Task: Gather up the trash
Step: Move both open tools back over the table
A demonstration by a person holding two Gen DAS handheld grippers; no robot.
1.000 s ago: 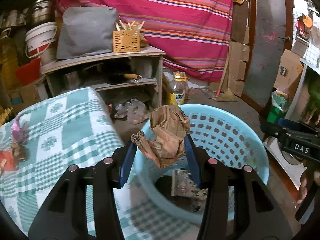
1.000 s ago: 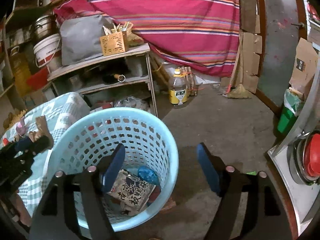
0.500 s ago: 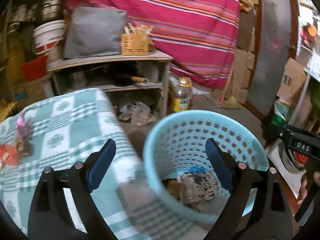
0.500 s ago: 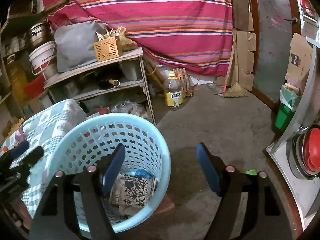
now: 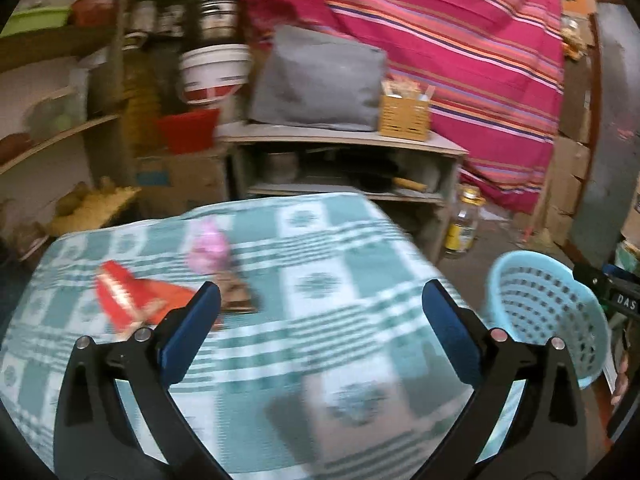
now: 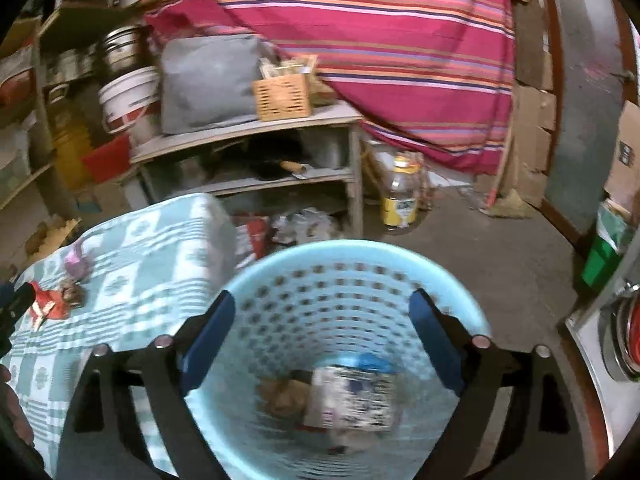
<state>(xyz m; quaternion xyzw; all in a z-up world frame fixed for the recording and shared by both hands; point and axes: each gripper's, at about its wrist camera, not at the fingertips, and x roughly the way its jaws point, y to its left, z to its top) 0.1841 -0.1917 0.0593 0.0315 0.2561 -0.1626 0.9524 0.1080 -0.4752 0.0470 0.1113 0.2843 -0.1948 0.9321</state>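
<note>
My left gripper (image 5: 320, 328) is open and empty above the green checked tablecloth (image 5: 320, 280). On the cloth ahead lie a red wrapper (image 5: 124, 296), a pink wrapper (image 5: 208, 246) and a small brown scrap (image 5: 238, 296). The light blue basket (image 5: 544, 312) stands to the right beside the table. My right gripper (image 6: 320, 340) is open and empty over the basket (image 6: 360, 264). Inside it lie a crumpled brown paper (image 6: 286, 396), a printed packet (image 6: 354, 398) and a blue scrap (image 6: 372, 362). The red wrapper (image 6: 50, 304) also shows in the right wrist view.
A grey shelf unit (image 5: 344, 160) with a grey bag (image 5: 320, 84) and a wicker box (image 5: 404, 116) stands behind the table. An oil bottle (image 6: 402, 196) stands on the floor. A striped red curtain (image 6: 380, 40) hangs behind. A white bucket (image 5: 214, 74) sits at left.
My left gripper opened and dropped the brown paper into the basket, then swung left over the table. My right gripper moved over the basket.
</note>
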